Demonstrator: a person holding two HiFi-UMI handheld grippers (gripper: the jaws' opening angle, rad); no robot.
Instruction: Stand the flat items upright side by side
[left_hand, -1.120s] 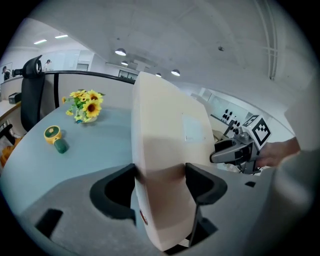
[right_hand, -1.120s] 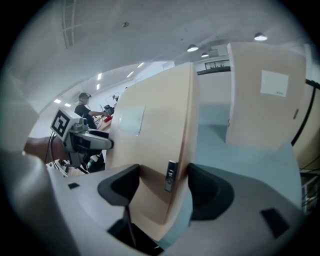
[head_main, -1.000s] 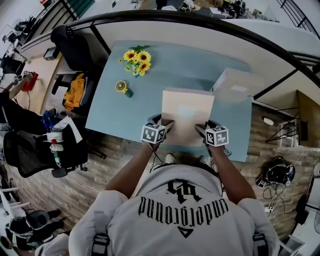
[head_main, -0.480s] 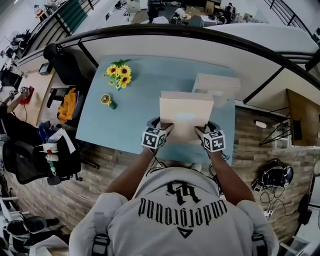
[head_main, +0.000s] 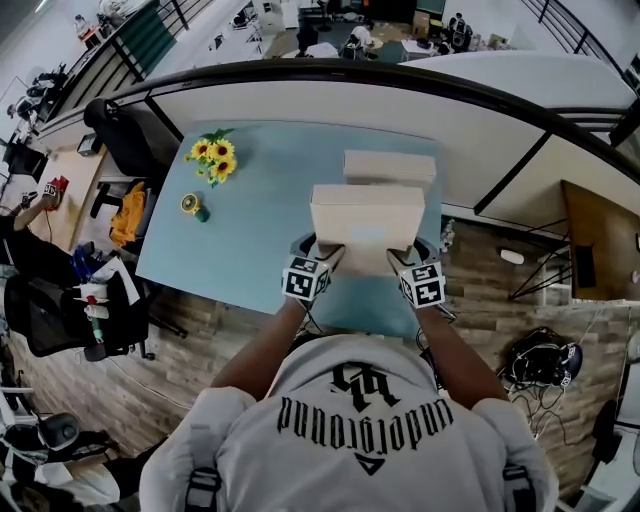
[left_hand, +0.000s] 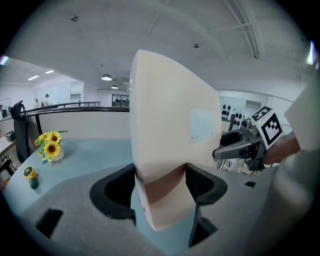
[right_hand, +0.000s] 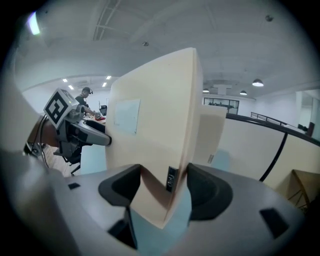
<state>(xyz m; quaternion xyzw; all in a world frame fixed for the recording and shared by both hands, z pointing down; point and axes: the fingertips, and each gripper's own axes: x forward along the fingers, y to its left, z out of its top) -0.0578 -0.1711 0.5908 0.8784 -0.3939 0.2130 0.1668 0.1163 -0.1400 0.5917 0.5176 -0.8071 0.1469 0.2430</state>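
Clearly both left gripper (left_hand: 160, 186) and right gripper (right_hand: 160, 189) were clamped on the near corners of the flat box (head_main: 365, 213), holding it upright over the table (head_main: 240, 240) (carry step, I'd judge). Next it needed setting on edge beside the standing box (head_main: 390, 166) at 12 o'clock.

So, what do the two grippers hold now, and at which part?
Both hold one flat cardboard box: the left gripper pinches its near left corner, the right gripper its near right corner.

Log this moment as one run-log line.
left gripper: shut on cardboard box | right gripper: shut on same box | box: nearly upright over table | second box: standing behind it
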